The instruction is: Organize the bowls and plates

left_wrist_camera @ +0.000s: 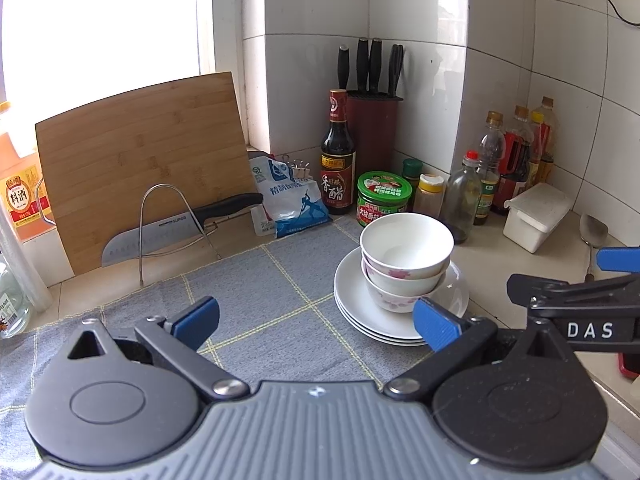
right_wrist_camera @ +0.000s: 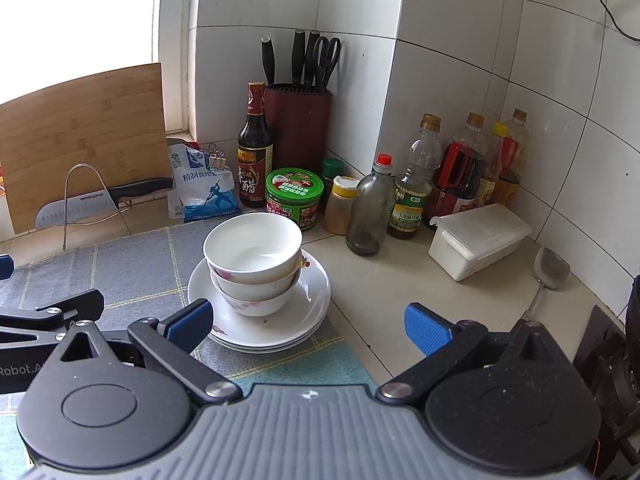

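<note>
1. Nearest: left hand-held gripper, jaws spread wide, nothing between the blue pads, hovering over grey checked cloth on the tabletop.
2. Right hand-held gripper likewise released, empty, jaws wide; left blue pad overlaps near-left rim of the plates in right wrist view, contact can't be told.
3. Just beyond both: stack of white plates at right edge of the cloth, approx. three, w/ stack of bowls on top; three bowls nested, upright, top one plain white inside, lower two w/ pink flower print.
4. Right of plates, on bare tabletop: metal spatula lying flat, white lidded box beyond it.
5. Behind bowls: green-lidded jar, clear glass bottle w/ red cap, small yellow-capped spice jar.
6. Left, far side of cloth: wire rack holding a knife & bamboo cutting board leaning behind; salt bag beside it.
7. Far corner: dark vinegar bottle, maroon knife block w/ knives & scissors; row of oil/sauce bottles along right tiled wall.
</note>
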Action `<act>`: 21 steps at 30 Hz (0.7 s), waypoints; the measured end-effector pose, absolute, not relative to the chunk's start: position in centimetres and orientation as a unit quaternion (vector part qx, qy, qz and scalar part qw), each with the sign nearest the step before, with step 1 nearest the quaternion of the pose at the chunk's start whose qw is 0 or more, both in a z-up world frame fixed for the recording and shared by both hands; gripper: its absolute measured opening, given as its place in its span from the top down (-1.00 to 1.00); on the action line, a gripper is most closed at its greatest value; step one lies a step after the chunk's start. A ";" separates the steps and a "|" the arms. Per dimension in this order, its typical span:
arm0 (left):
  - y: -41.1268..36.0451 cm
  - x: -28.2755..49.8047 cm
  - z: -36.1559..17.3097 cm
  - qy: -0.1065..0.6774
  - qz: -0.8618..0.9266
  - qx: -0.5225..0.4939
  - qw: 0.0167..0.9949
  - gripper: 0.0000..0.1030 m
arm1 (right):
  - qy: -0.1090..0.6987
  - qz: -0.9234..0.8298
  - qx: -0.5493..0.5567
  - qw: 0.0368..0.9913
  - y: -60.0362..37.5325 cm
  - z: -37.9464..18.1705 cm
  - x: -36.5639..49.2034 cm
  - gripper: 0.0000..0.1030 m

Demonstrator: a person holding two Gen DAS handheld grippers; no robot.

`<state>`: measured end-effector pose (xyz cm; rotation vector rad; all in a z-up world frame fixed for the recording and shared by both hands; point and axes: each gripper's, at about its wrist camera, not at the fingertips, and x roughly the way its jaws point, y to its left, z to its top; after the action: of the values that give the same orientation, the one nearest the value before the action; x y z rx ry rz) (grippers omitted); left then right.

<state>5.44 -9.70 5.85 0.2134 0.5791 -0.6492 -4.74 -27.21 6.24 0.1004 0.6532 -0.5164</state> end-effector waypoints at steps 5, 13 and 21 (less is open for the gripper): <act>-9.7 5.5 5.8 0.280 -0.314 0.102 0.901 -0.99 | 0.316 -0.251 0.047 0.913 -27.2 6.2 -4.7 -1.00; -10.0 5.4 5.8 0.281 -0.315 0.102 0.901 -0.99 | 0.317 -0.254 0.044 0.913 -27.6 6.3 -4.7 -1.00; -10.2 5.2 5.8 0.280 -0.313 0.103 0.902 -0.99 | 0.316 -0.256 0.044 0.913 -27.6 6.3 -4.9 -1.00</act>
<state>5.19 -10.16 5.80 0.2129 0.5781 -0.6474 -4.86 -27.65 6.32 0.0897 0.6501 -0.5264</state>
